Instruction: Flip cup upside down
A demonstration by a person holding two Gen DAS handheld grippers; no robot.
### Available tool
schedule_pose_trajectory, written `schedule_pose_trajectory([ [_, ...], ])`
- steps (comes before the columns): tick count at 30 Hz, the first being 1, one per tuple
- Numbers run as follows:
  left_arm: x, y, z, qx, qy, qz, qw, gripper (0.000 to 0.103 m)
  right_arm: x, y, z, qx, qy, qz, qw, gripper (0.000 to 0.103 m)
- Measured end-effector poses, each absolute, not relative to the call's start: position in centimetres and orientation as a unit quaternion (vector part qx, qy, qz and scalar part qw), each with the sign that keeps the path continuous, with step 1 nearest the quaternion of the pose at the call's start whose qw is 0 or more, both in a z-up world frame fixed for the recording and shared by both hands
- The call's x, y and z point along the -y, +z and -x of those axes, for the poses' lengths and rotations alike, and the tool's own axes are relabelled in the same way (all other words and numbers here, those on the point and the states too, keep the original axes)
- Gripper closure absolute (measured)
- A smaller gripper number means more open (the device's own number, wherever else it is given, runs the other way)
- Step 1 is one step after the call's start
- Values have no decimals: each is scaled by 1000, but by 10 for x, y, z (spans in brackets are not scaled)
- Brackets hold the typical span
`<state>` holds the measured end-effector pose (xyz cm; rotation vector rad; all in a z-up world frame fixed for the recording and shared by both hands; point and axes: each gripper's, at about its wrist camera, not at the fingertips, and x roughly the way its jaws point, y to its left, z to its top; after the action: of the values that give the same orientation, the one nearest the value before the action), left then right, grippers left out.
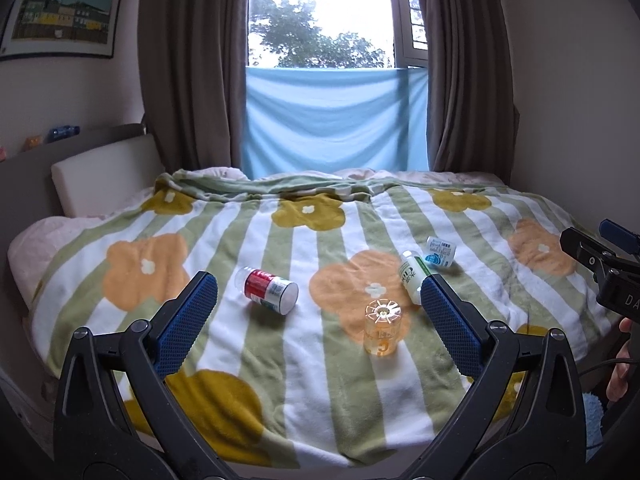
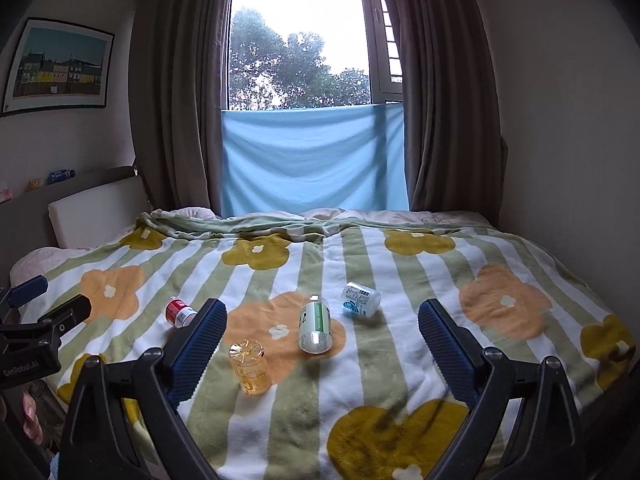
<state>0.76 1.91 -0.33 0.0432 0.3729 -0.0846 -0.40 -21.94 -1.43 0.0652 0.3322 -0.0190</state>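
1. The clear orange cup [image 1: 382, 329] stands mouth down on the flowered blanket [image 1: 280, 380], its ribbed base facing up.
2. The left gripper [image 1: 318, 298] hangs above the blanket, jaws spread wide, holding nothing.
3. The right gripper [image 2: 322, 322] is likewise wide apart and empty.
4. Three small bottles lie on their sides: red [image 1: 267, 290], green [image 2: 315, 325], blue [image 2: 360, 299].
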Motion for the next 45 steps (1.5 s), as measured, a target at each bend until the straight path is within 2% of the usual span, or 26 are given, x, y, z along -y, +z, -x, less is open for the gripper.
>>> schedule_pose_trajectory([
  [45, -22, 1, 2, -165, -37, -10, 985, 1, 225, -11, 5, -166, -17, -27, 986, 7],
])
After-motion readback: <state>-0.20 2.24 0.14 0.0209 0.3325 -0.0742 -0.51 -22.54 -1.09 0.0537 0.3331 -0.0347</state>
